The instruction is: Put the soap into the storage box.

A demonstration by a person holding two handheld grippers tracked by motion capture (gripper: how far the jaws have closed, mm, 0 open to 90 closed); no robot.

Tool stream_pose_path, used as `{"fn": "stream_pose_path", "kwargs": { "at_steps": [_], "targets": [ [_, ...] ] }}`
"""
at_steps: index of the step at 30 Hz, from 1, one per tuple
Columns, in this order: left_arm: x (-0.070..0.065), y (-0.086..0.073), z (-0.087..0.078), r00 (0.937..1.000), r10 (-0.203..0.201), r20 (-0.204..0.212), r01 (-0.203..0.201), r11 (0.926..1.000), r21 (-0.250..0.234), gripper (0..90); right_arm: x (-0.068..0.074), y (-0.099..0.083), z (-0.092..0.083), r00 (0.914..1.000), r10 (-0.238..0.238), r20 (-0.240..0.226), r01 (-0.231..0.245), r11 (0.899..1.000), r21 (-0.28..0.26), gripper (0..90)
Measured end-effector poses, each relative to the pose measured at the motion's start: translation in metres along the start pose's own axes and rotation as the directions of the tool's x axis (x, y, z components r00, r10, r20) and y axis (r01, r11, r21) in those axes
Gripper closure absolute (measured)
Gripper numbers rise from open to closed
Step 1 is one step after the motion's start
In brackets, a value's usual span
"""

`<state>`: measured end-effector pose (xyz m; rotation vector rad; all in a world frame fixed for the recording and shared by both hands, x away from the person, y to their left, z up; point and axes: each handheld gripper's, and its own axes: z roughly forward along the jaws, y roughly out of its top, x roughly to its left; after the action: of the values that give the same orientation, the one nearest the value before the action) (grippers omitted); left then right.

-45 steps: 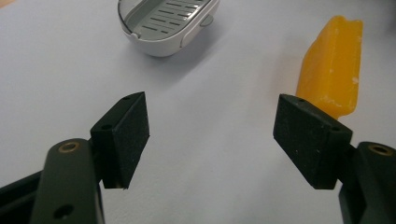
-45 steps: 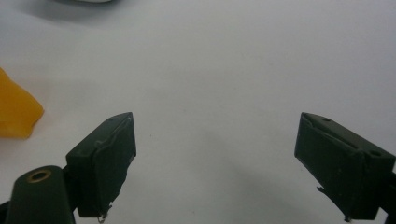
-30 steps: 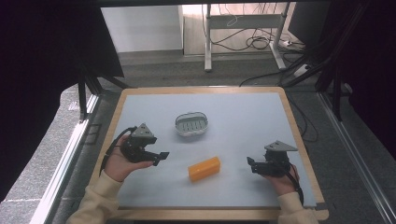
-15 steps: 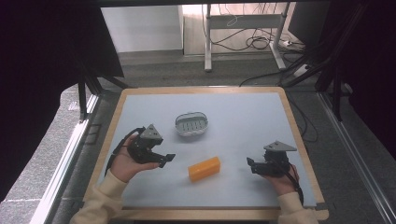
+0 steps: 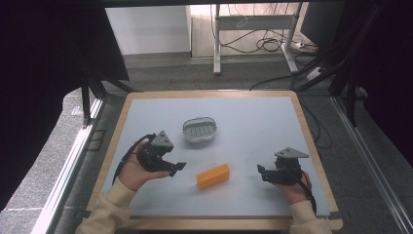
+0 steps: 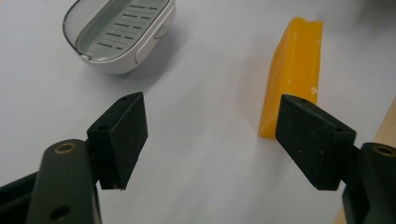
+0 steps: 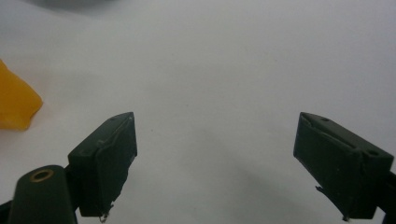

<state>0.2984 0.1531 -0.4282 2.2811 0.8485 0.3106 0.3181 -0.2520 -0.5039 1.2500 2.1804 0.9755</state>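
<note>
An orange soap bar (image 5: 213, 176) lies on the pale blue mat, near the front middle. Behind it stands a white soap dish (image 5: 200, 129) with a slotted grey insert. My left gripper (image 5: 175, 169) is held just left of the bar, open and empty, pointing right. In the left gripper view the bar (image 6: 294, 70) lies ahead beside the right jaw of my left gripper (image 6: 212, 135), and the dish (image 6: 121, 32) sits farther off at upper left. My right gripper (image 5: 261, 173) rests right of the bar, open. In the right gripper view my right gripper (image 7: 215, 158) has bare mat between its jaws and a bar corner (image 7: 14, 105) at left.
The mat lies on a wooden-edged table (image 5: 311, 146). Bare mat spreads behind the dish and between the bar and my right gripper. Dark frame legs and cables stand on the floor beyond the table's far edge.
My left gripper has moved a little to the right and nearer the soap bar. The right gripper, the bar and the dish have stayed in place.
</note>
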Motion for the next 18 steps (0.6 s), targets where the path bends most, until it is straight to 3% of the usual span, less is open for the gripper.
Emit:
{"fn": "stream_pose_path", "kwargs": {
  "at_steps": [18],
  "targets": [
    [-0.018, 0.015, 0.014, 0.9985, 0.054, 0.010, -0.054, 0.9983, 0.021, 25.2, 0.000, 0.000, 0.000, 1.0000, -0.004, 0.005, 0.004, 1.000, 0.006, 13.8]
  ]
}}
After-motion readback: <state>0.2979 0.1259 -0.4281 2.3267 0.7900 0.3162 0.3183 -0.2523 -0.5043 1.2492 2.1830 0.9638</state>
